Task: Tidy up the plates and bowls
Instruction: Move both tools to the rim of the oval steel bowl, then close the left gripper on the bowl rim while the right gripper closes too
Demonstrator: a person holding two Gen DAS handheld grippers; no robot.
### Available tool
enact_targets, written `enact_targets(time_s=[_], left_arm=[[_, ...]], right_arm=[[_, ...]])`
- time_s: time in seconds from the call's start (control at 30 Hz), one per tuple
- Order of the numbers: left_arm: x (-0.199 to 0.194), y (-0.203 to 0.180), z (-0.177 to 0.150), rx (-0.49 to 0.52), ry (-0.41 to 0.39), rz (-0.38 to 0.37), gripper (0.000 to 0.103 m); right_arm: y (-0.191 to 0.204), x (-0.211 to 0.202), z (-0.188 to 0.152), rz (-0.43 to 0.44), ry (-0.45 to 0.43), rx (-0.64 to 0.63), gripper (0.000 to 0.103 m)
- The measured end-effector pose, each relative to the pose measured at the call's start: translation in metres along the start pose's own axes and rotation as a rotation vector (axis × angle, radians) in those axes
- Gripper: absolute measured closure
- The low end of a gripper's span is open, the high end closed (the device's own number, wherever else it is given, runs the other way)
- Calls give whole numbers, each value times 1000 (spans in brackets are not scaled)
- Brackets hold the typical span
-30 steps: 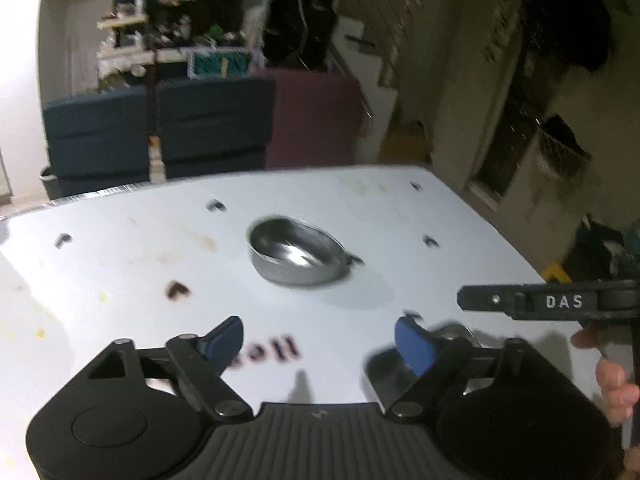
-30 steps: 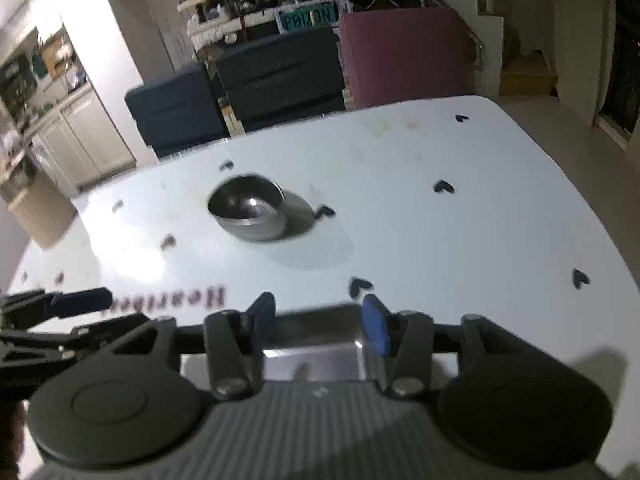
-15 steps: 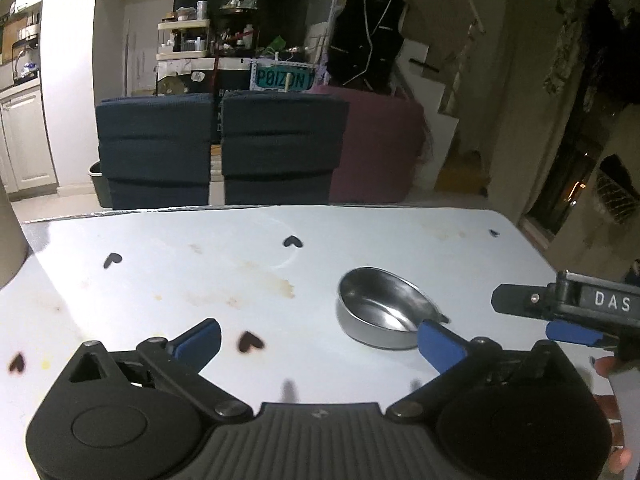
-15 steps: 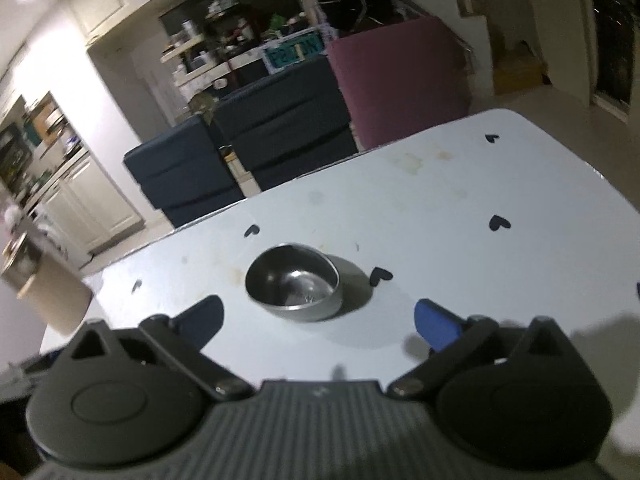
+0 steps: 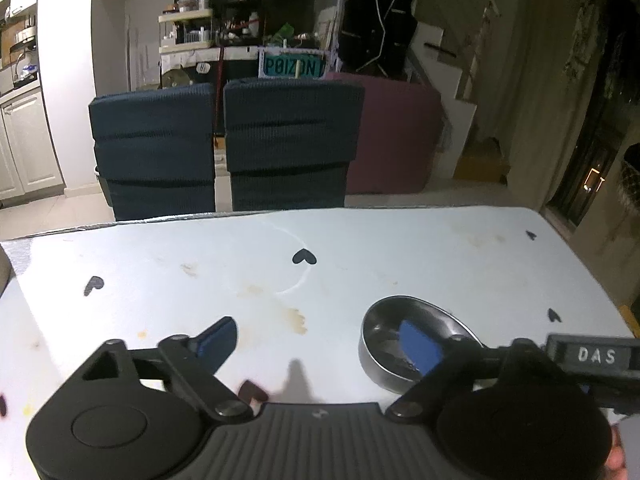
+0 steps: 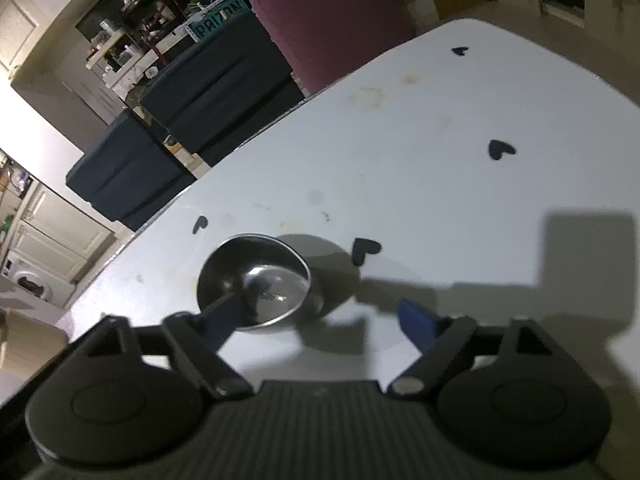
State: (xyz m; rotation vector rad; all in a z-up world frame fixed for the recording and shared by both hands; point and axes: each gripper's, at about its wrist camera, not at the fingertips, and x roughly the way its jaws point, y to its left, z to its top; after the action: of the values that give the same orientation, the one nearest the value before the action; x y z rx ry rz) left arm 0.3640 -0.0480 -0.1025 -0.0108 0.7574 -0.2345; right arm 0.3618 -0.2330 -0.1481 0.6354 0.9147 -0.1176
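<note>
Left wrist view. The left tool point(image 5: 320, 342) is released, jaws spread wide, nothing between them. The steel bowl point(image 5: 412, 340) stands upright on the desk point(image 5: 400, 248) at near right; the right blue finger point(image 5: 420, 344) overlaps it in this view, contact not determinable. One second ago the bowl lay farther off and centred between the fingers; it now sits nearer and to the right, so this tool has swung left of it. The right tool's arm, marked DAS, enters at the right edge.

Right wrist view. The right tool point(image 6: 324, 320) is also released. One second ago its jaws were narrowed over a flat steel item at the near edge; that item is no longer in view and the jaws are wide. The bowl point(image 6: 256, 280) is now close ahead, left of centre, with the left finger point(image 6: 224, 316) at its near rim. Judgement: the previous placement is finished and the bowl is the next pick.

Surface and room. The desk is white, printed with black hearts point(image 6: 500, 148) and carrying brown stains point(image 5: 296, 318). Beyond its far edge stand two dark blue chairs point(image 5: 224, 148), a maroon seat point(image 5: 392, 136) and cluttered shelving point(image 5: 208, 28).
</note>
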Motion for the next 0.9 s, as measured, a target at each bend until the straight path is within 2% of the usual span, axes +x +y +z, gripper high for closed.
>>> enact_targets(time_s=[0.07,0.2,0.27,0.33,0.53,0.63,0.73,0.8,0.9], left_arm=[[9,-1,0,-1,11,-8,24],[25,-6,-1,7,36,-29,30],[31,-8,-1,8,43,-43,31],[36,-10,-1,4,47,-56,34],[53,-14,-3,-14,90,-71,48],[56,-15,-5,-17,98,-74,55],[56,-16,-6,-21,108,-83,65],[57,-17,-7,-25,117,-86,78],[57,-18,-8,-24,130,-94,81]], right_arm=[[0,5,1,6,4,-4,34],[-1,16,6,3,13,-7,48],[-5,24,10,-3,8,11,59],[-9,30,13,6,14,31,64],[-10,42,12,32,34,10,71],[-9,43,12,47,42,10,79],[-5,45,11,50,43,-21,81],[-3,43,10,52,43,-30,84],[-1,42,8,47,37,-45,86]])
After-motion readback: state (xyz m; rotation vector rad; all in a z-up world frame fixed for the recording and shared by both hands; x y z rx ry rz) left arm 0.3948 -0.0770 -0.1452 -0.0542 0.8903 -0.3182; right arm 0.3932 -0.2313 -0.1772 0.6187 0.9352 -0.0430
